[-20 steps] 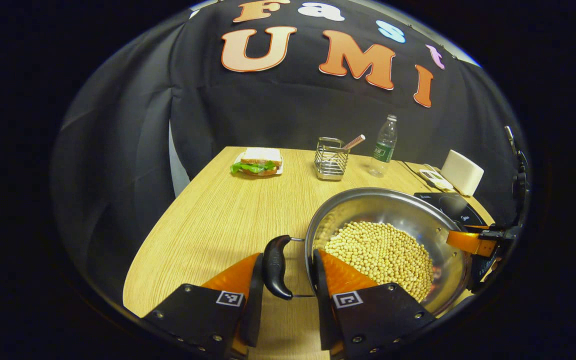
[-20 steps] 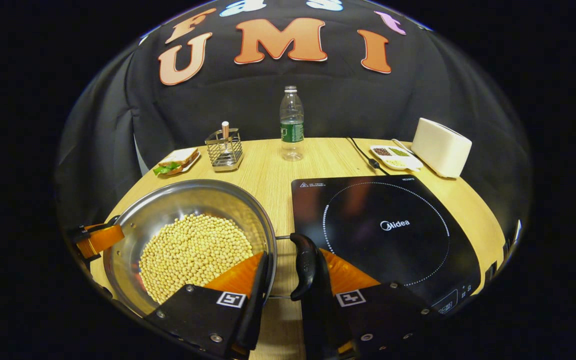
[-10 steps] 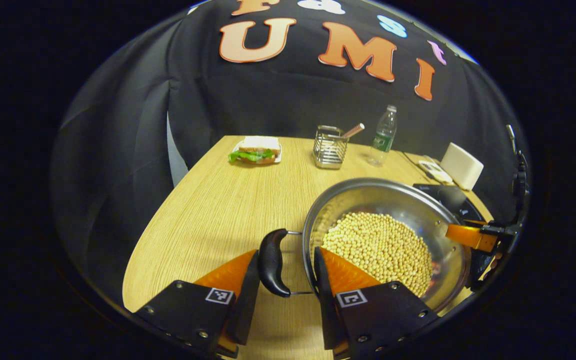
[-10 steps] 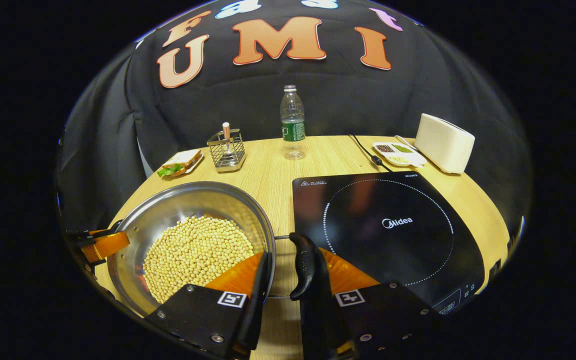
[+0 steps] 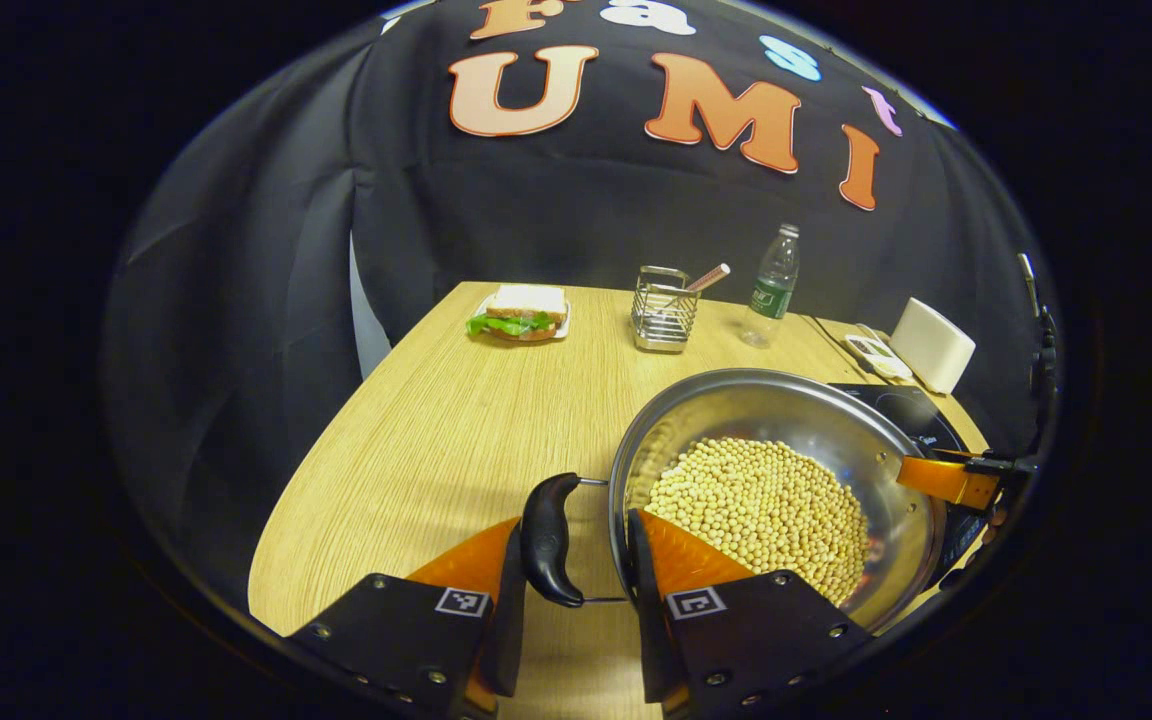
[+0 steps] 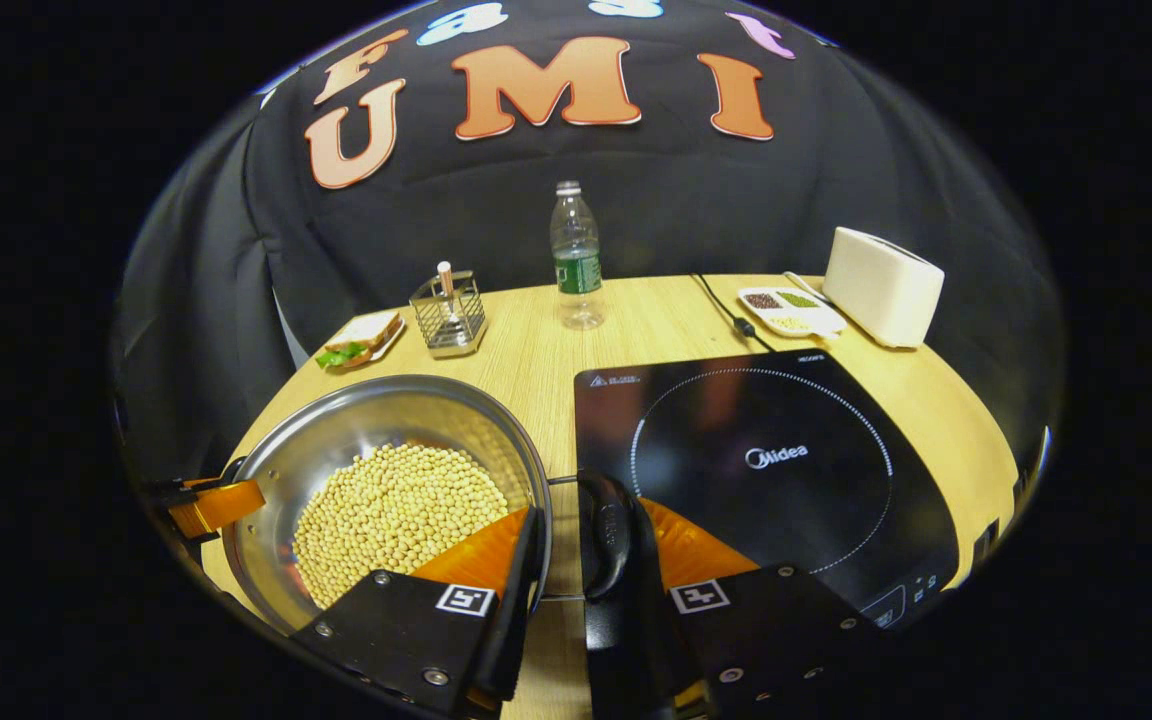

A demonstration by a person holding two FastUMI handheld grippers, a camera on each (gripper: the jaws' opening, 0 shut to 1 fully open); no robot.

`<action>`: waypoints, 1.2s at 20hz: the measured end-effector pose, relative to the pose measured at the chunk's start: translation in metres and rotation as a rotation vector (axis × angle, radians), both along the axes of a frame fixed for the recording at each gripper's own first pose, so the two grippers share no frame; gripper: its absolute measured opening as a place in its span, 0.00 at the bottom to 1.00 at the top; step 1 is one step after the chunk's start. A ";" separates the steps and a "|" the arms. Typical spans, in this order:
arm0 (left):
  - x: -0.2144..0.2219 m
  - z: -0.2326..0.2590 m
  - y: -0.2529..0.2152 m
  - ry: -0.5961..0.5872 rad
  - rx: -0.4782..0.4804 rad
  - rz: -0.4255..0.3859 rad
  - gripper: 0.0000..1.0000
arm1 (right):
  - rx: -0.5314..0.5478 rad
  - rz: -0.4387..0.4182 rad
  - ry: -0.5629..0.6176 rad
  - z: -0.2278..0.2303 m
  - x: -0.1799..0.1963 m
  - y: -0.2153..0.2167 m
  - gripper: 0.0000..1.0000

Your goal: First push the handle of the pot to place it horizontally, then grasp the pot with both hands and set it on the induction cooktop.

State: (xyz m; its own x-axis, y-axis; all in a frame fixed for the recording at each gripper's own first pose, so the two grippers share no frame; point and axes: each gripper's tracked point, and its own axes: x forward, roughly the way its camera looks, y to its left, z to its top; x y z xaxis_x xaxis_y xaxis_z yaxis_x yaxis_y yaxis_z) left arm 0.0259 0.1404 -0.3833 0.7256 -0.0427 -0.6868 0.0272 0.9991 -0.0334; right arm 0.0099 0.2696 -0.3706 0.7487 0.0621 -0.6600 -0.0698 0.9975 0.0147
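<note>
My left gripper (image 5: 573, 560): pinching the pot's black side handle (image 5: 548, 540) at 6 o'clock.
My right gripper (image 6: 586, 560): clamped on the opposite handle (image 6: 604, 535).
Pot (image 5: 736, 410): steel, full of soybeans (image 5: 766, 510), held between both grippers.
Induction cooktop (image 6: 766, 460): at 3 o'clock of the pot.
Far edge: sandwich (image 5: 521, 313), bottle (image 6: 576, 255).

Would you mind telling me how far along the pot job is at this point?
Done: both pot handles lie level. In hand: the left gripper brackets the left handle and the right gripper the right handle; whether either grip has closed is unclear. Left: the pot of soybeans sits beside the induction cooktop, not on it.
</note>
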 end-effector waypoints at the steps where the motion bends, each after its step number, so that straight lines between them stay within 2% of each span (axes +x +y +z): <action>1: -0.001 0.010 -0.005 -0.012 -0.003 -0.002 0.49 | 0.000 0.001 -0.013 0.009 0.000 -0.005 0.49; 3: 0.003 0.026 -0.017 -0.042 -0.010 -0.014 0.51 | 0.009 0.001 -0.035 0.023 0.003 -0.013 0.49; 4: 0.004 0.032 -0.022 -0.048 -0.014 -0.015 0.49 | 0.011 -0.001 -0.043 0.029 0.005 -0.019 0.45; 5: 0.005 0.038 -0.028 -0.052 -0.015 -0.020 0.51 | 0.010 -0.003 -0.054 0.035 0.006 -0.024 0.49; 6: 0.005 0.042 -0.034 -0.055 -0.014 -0.023 0.51 | 0.012 -0.007 -0.060 0.040 0.007 -0.030 0.45; 7: 0.007 0.046 -0.040 -0.060 -0.012 -0.030 0.49 | 0.015 -0.011 -0.064 0.044 0.008 -0.036 0.49; 14: 0.016 0.070 -0.095 -0.090 -0.017 -0.075 0.49 | 0.023 -0.052 -0.098 0.073 0.012 -0.087 0.49; 24: 0.025 0.070 -0.177 -0.073 -0.031 -0.148 0.49 | 0.029 -0.126 -0.104 0.078 0.018 -0.166 0.49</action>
